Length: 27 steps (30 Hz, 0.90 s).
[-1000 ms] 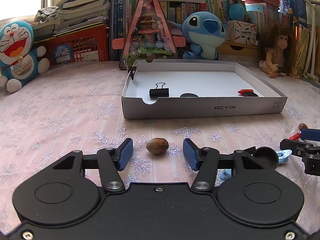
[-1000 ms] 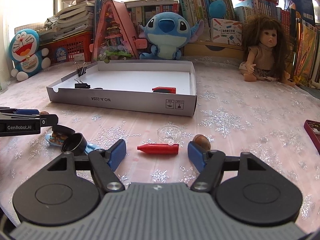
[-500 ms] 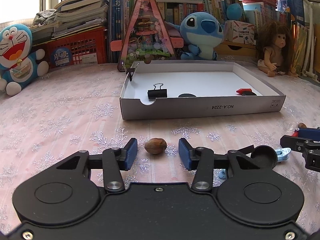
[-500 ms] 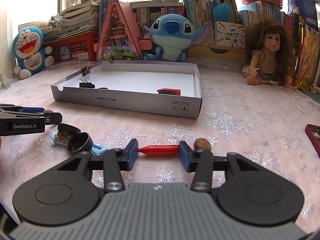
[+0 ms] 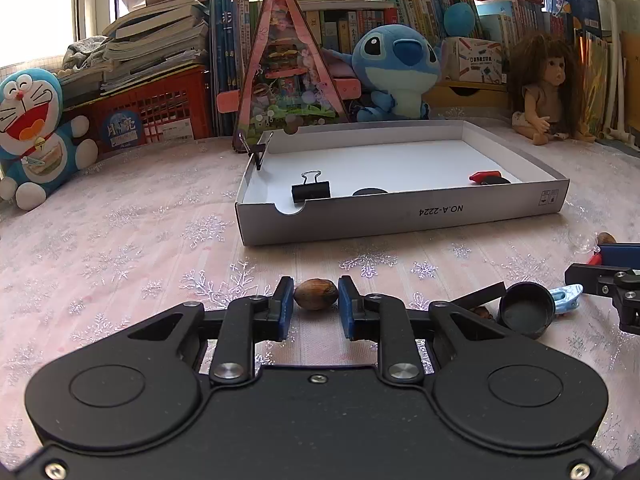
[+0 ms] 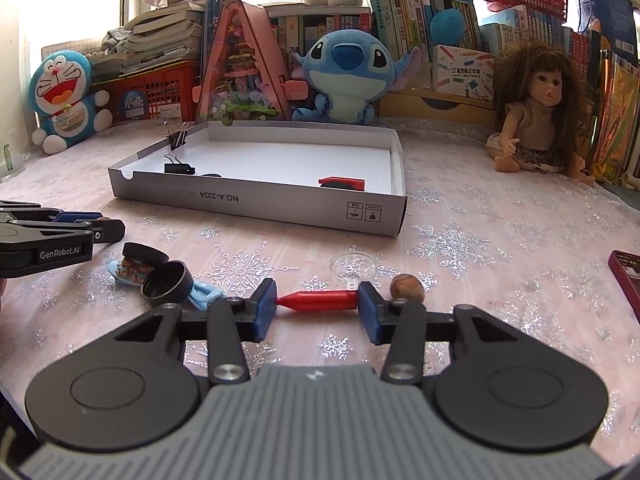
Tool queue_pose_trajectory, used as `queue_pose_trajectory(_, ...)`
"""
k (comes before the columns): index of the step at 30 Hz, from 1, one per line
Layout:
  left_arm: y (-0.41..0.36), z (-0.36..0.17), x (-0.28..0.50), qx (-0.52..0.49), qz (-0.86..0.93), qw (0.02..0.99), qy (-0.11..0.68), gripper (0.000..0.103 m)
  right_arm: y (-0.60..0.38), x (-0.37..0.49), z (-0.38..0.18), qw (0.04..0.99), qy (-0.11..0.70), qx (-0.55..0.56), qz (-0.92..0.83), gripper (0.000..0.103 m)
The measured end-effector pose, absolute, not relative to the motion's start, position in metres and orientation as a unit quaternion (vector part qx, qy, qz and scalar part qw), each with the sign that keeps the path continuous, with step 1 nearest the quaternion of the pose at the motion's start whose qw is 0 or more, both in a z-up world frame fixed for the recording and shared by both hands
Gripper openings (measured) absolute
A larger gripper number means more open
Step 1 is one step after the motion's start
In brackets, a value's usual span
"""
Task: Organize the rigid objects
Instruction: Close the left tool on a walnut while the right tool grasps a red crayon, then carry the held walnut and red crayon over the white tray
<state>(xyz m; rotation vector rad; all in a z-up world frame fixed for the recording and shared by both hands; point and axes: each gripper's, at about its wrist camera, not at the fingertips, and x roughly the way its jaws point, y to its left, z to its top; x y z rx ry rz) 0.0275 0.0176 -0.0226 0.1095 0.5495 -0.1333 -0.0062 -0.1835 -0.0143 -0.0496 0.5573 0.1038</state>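
Left gripper: blue pads clamped on a brown nut lying on the snowflake tablecloth. Right gripper: pads pinching a red crayon-like stick end to end. White cardboard tray beyond, holding a binder clip and, seemingly, a dark disc.

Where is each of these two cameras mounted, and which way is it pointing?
Left wrist view: sits on the left gripper, looking forward and slightly down along its fingers, shut on a nut; the right gripper shows at the right edge.
Right wrist view: sits on the right gripper, looking the same way, shut on a red crayon; the left gripper shows at the left edge.
Shared: the white box, its binder clips and the blue plush toy.
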Motion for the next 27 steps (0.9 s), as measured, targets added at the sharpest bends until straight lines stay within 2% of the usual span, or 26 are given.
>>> queue_pose_trajectory(16, 0.019, 0.011, 0.029, 0.037, -0.094, 0.96, 0.261, 0.022, -0.183, -0.004, 0.01, 0.967, 0.247, -0.033, 0.059, 0.049)
queue_pose_trajectory(27, 0.021, 0.054, 0.088, 0.031, -0.103, 0.96, 0.26, 0.022, -0.206, 0.044, 0.044, 0.965, 0.256, 0.005, 0.053, 0.049)
